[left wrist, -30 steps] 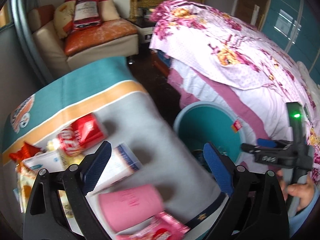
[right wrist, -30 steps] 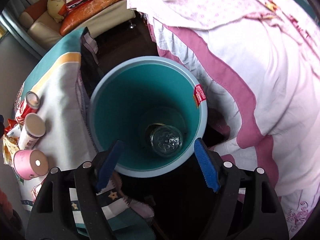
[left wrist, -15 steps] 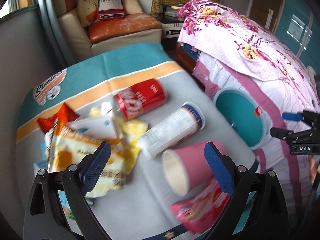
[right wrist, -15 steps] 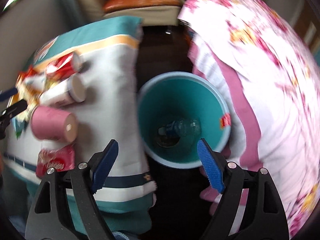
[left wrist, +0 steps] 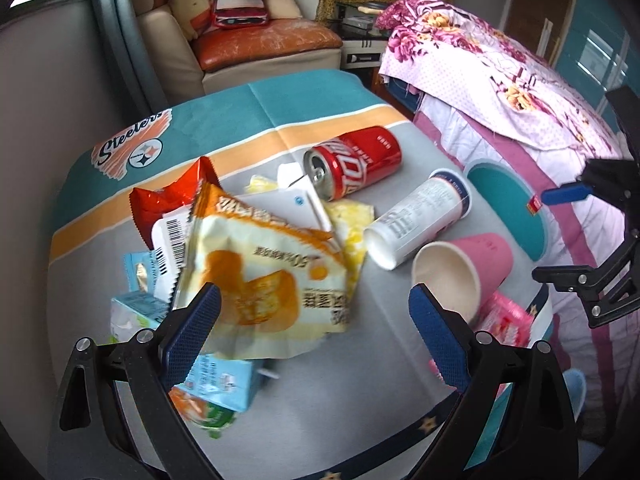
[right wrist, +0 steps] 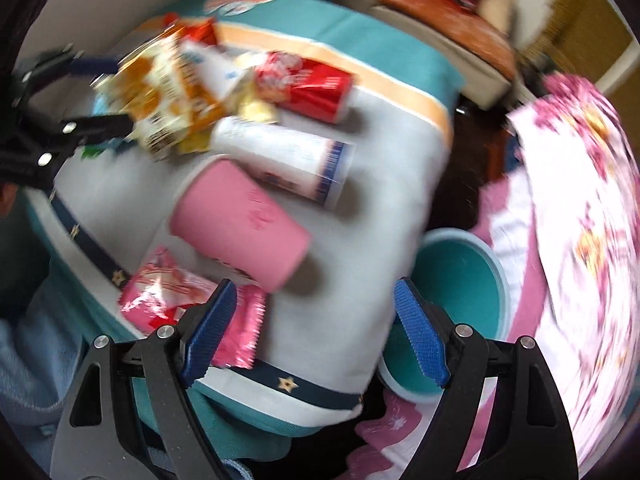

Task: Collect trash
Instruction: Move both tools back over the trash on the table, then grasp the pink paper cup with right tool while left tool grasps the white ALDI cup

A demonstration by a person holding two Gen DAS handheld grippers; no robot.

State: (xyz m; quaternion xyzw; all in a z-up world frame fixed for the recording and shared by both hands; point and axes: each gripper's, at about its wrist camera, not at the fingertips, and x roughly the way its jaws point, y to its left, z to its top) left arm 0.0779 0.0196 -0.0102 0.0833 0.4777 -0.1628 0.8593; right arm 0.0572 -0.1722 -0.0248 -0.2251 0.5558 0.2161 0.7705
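Note:
Trash lies on a cloth-covered table [left wrist: 320,400]: a red can [left wrist: 356,162], a white tube [left wrist: 420,220], a pink paper cup [left wrist: 464,268] on its side, an orange snack bag [left wrist: 260,276], a pink wrapper [left wrist: 506,326] and blue cartons [left wrist: 220,380]. A teal bin [left wrist: 508,208] stands on the floor right of the table. My left gripper [left wrist: 314,334] is open and empty above the table's near part. My right gripper [right wrist: 314,330] is open and empty, over the table edge by the pink cup [right wrist: 244,224] and pink wrapper [right wrist: 168,300]; the bin [right wrist: 464,292] is to its right.
A bed with a floral pink cover [left wrist: 500,72] runs along the right, close to the bin. A beige and orange sofa [left wrist: 248,48] stands behind the table. The right wrist view is blurred by motion.
My left gripper swung left from the bin side to face the trash pile. My right gripper moved from above the bin, left and toward the table edge. Both stayed open.

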